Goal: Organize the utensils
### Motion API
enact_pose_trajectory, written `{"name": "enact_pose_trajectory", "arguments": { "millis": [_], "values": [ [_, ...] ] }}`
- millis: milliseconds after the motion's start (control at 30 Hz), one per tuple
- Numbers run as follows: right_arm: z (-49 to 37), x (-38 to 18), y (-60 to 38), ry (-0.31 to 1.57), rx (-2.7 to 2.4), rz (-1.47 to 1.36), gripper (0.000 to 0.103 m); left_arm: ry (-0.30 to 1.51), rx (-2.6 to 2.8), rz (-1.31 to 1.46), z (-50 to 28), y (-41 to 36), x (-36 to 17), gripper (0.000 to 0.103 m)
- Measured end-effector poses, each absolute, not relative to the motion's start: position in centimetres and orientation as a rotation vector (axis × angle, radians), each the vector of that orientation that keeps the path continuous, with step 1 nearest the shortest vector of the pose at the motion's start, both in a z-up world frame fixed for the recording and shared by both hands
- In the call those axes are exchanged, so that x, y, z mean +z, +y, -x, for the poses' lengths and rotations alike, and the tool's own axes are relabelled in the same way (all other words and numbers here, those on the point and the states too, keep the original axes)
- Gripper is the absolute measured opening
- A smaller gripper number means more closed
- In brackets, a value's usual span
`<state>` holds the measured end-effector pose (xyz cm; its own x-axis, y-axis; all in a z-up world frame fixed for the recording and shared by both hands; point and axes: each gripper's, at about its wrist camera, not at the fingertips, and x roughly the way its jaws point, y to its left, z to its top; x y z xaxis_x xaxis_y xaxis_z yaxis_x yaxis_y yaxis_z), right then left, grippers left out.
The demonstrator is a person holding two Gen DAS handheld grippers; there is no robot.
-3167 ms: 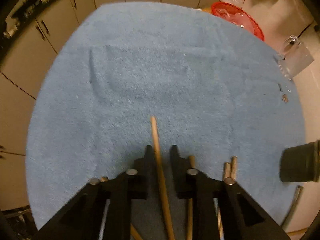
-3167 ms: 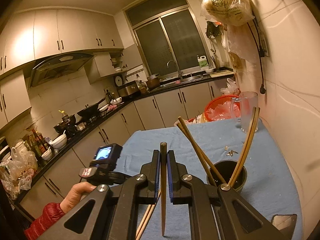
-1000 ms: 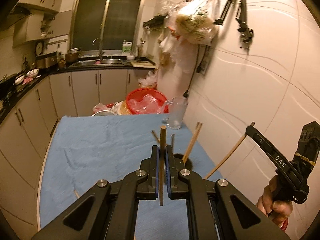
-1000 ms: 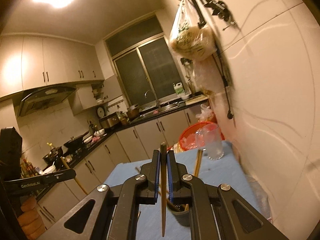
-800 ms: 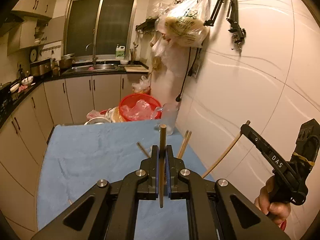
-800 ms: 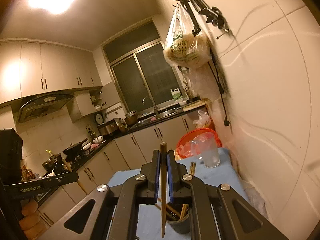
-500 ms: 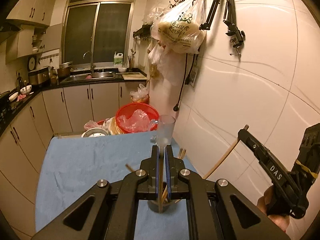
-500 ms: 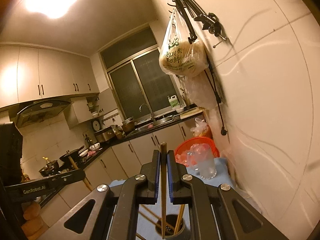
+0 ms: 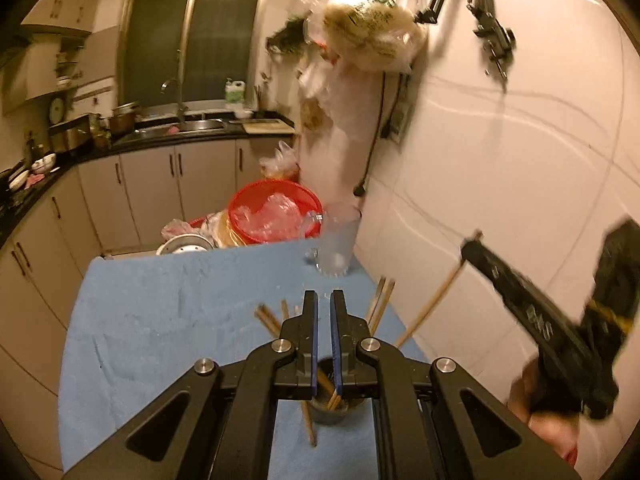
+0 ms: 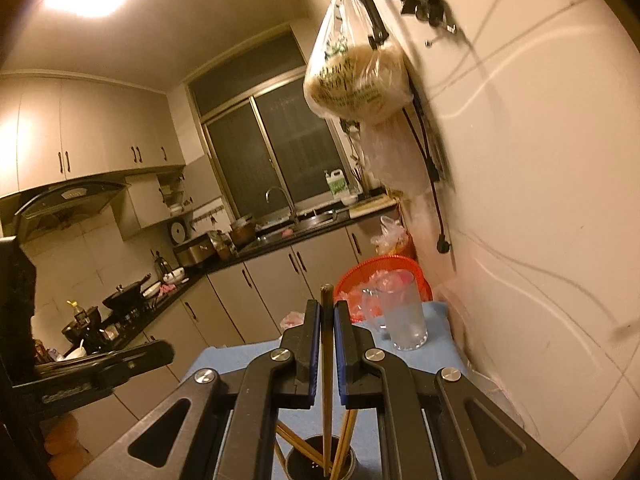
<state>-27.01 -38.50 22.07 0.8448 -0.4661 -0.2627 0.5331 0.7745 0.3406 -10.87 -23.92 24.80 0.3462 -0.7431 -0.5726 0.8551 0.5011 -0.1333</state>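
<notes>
A dark cup holding several wooden chopsticks stands on the blue towel, right under my left gripper. Its jaws stand close together and no stick shows between the tips. One chopstick hangs tilted below them, its lower end left of the cup; whether the pads pinch it I cannot tell. My right gripper is shut on an upright chopstick, whose lower end dips into the cup. In the left wrist view the right gripper comes in from the right with its chopstick.
A clear glass mug stands on the towel's far right corner, with a red basket of plastic behind it. The white wall runs close along the right. A hand grips the right tool. Kitchen cabinets lie beyond.
Both grippers have moved forward over the cup. The left chopstick no longer sticks up above its fingertips and now shows below the jaws. The right chopstick's lower end has entered the cup.
</notes>
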Motion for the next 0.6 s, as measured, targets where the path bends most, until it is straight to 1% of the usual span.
{"name": "enact_pose_trajectory", "arguments": {
  "millis": [67,300,500,567,600],
  "values": [
    [26.2,21.4,-39.0,0.191,-0.544,-0.420,0.007,0.629,-1.006,-0.193,10.2,-22.9,24.0,0.006],
    [23.8,18.7,-39.7,0.289,-0.518,-0.446,0.008,0.732,-1.031,-0.212,8.9,-22.4,21.0,0.006],
    [22.6,16.6,-39.4,0.372,-0.490,-0.462,0.009,0.864,-1.048,-0.219,7.3,-23.8,18.1,0.007],
    [22.6,16.5,-39.3,0.379,-0.488,-0.463,0.013,0.897,-1.062,-0.227,7.1,-24.6,17.5,0.010],
    [22.7,16.5,-39.3,0.378,-0.484,-0.465,0.014,0.908,-1.066,-0.229,7.1,-24.9,17.2,0.017]
  ]
}}
